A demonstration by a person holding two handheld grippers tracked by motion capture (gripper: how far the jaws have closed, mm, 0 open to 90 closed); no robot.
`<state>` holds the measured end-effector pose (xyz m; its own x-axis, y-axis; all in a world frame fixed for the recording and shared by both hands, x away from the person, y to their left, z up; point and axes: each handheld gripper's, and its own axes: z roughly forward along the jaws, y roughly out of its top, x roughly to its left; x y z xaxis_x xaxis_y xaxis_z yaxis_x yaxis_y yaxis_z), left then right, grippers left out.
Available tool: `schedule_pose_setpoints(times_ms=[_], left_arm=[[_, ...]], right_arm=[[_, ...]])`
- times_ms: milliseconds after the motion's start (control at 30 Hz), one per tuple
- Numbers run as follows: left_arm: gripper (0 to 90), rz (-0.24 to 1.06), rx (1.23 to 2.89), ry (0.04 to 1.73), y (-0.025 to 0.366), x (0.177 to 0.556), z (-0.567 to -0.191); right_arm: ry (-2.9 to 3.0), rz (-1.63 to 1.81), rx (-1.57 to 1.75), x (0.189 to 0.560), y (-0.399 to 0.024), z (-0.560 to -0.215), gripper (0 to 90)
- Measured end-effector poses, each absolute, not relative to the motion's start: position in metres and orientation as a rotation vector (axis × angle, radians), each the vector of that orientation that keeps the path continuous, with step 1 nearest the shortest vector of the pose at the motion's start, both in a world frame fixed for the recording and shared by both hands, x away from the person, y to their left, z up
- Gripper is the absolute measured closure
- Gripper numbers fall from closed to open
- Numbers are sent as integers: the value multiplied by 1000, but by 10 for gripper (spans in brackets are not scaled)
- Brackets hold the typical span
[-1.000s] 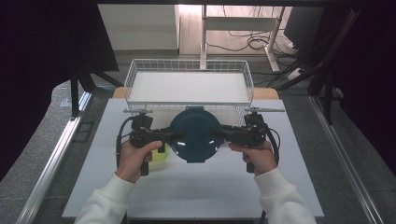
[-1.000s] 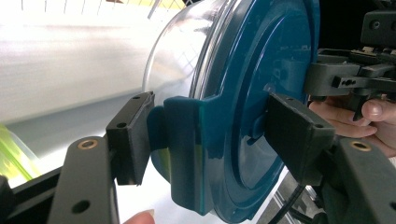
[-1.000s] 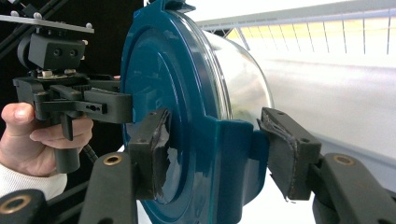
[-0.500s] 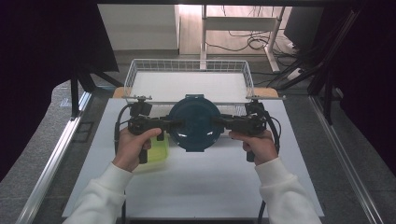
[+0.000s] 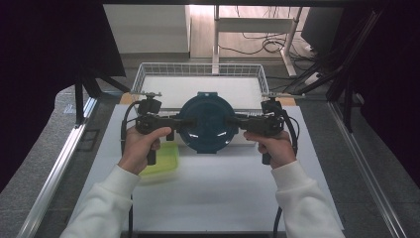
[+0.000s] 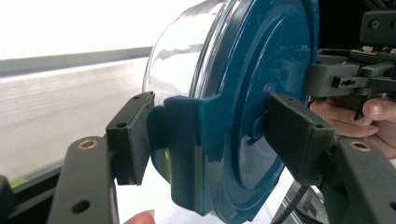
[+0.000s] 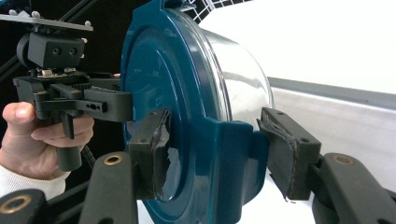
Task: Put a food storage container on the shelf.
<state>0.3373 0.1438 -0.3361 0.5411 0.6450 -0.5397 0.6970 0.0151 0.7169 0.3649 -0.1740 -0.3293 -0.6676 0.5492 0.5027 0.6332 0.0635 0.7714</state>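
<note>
We hold a round lidded container [image 5: 207, 124] off the white surface [image 5: 223, 188], between both hand-held grippers. The left hand-held gripper [image 6: 205, 135] and the right hand-held gripper [image 7: 212, 154] each clamp a blue lid latch at opposite sides. It hangs at the near edge of the wire basket [image 5: 148, 74], not yet inside; we judge placement remains. A green item [image 5: 163, 163] lies near left.

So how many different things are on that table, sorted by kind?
Round container with a blue lid: 1
Yellow-green box: 1
White wire basket: 1
Hand-held grippers, left and right: 2
Total: 5
</note>
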Motion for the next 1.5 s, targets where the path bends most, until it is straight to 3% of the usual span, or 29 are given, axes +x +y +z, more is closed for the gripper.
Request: schedule_pose_setpoints(times_ms=[967, 1500], left_arm=[[345, -56, 1675, 1123, 142, 381, -294], [344, -57, 1663, 1174, 152, 428, -287]], right_arm=[[-2225, -1739, -1225, 402, -179, -291, 449], [-2194, -1700, -1231, 455, -169, -284, 448]])
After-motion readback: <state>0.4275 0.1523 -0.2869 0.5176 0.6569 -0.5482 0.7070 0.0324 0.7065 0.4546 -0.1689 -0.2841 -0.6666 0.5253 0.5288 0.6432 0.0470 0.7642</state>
